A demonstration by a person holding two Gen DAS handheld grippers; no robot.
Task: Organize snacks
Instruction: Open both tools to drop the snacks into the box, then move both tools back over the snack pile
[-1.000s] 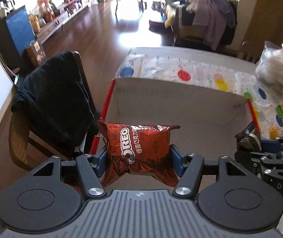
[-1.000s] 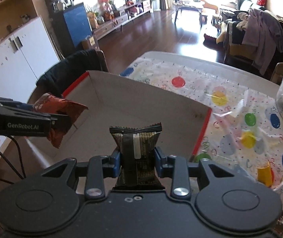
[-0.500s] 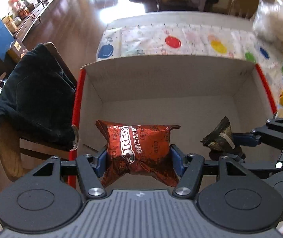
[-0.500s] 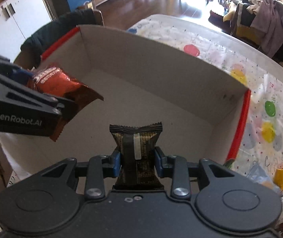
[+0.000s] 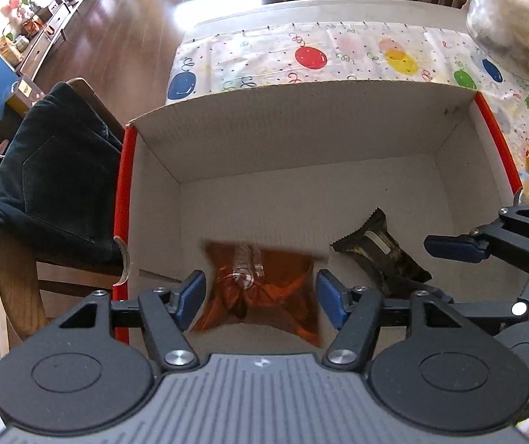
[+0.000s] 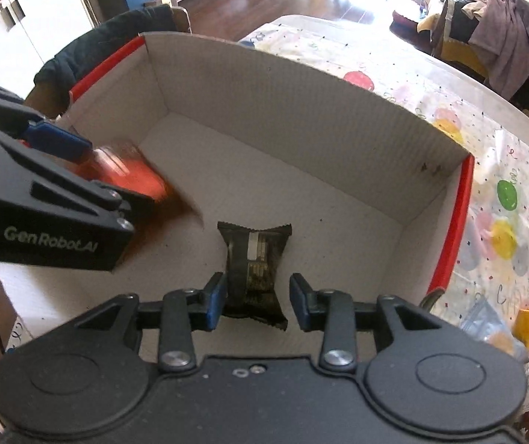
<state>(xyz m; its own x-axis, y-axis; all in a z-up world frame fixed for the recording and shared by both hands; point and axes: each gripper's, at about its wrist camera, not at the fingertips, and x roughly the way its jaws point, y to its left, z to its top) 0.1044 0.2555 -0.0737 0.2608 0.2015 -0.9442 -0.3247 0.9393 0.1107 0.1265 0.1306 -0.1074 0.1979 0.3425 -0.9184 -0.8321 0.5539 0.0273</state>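
Flanking the box (image 5: 301,140): balloon-print tablecloth (image 5: 357,55) and draped chair (image 5: 53,185).

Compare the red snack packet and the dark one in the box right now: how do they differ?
The red packet is wider and blurred, apparently dropping free between the left tongs; the dark packet is narrower and sharp. The right tongs are opening, one pad beside the dark packet, the other clear. Both packets are crimped at the ends and inside the cardboard box.
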